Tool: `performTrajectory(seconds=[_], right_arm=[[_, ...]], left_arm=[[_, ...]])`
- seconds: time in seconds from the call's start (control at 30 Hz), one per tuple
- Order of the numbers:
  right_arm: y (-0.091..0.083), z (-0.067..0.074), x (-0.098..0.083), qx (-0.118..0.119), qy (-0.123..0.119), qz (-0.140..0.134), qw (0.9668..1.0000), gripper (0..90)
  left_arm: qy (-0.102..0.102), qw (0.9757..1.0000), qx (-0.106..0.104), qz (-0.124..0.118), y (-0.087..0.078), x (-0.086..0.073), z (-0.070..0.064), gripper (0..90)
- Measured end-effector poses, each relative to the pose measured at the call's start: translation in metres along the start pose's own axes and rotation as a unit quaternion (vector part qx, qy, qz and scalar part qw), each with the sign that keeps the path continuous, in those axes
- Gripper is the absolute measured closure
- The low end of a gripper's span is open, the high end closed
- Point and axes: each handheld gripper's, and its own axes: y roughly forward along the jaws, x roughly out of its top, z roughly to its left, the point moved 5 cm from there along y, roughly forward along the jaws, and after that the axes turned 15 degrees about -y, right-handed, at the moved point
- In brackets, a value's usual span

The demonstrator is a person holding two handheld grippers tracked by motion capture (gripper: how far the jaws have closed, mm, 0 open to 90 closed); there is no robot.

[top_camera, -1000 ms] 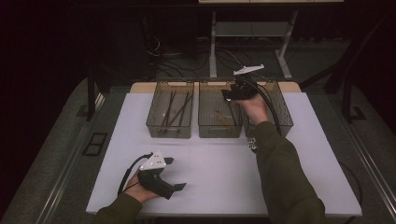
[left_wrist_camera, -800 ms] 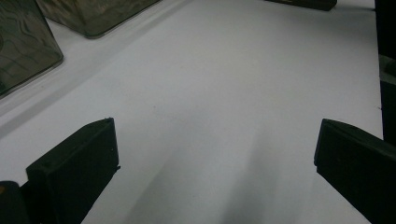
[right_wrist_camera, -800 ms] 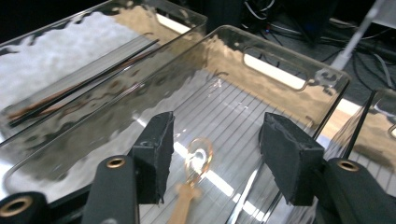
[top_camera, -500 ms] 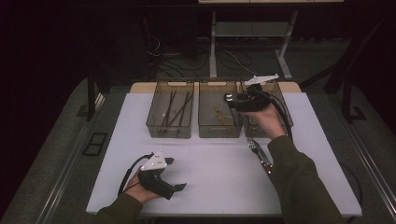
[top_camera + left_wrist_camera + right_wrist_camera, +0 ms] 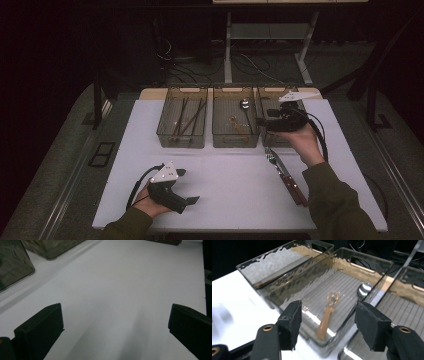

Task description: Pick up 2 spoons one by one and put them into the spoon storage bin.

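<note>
My right gripper [image 5: 259,121] hovers open over the near part of the middle clear bin [image 5: 235,140], jaws pointing left. In the right gripper view its jaws [image 5: 328,315] frame an amber spoon [image 5: 327,317] on the bin floor, with a metal spoon [image 5: 364,290] farther back. Both spoons show from above, the metal spoon [image 5: 245,104] and the amber spoon [image 5: 234,121]. At the front left, my left gripper [image 5: 189,186] rests open and empty on the white table [image 5: 225,190]; its jaws [image 5: 115,315] spread over bare white surface.
A left bin [image 5: 182,122] holds several dark sticks. The right bin [image 5: 300,97] is mostly hidden behind my right hand. A fork and a knife with wooden handles [image 5: 285,175] lie on the table in front of the right bin.
My right gripper has drawn back from over the far part of the bins toward their near edge and slightly right. The left gripper has stayed put.
</note>
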Motion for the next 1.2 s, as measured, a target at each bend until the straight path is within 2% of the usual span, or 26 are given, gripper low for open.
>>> performTrajectory(seconds=[0.1, 0.37, 0.63, 0.87, 1.2], right_arm=[[-0.009, 0.007, -0.012, 0.010, 0.001, 0.009, 0.9999, 39.2], [-0.027, 0.016, -0.041, 0.013, 0.011, 0.023, 0.9996, 43.6], [-0.042, 0.029, -0.070, 0.018, 0.007, 0.045, 0.9988, 50.3], [-0.052, 0.041, -0.094, 0.040, -0.010, 0.067, 0.9969, 64.7], [-0.067, 0.052, -0.119, 0.045, -0.020, 0.092, 0.9945, 89.6]], left_arm=[[0.000, 1.0000, 0.000, 0.000, 0.000, 0.000, 0.000, 0.0], [0.001, 1.0000, 0.001, 0.001, 0.000, 0.000, 0.000, 0.0], [0.000, 1.0000, 0.002, 0.001, 0.001, 0.000, 0.000, 0.0], [0.008, 0.9999, 0.004, 0.008, 0.000, -0.001, 0.001, 0.0], [0.008, 0.9999, 0.005, 0.010, 0.000, -0.001, 0.001, 0.0]])
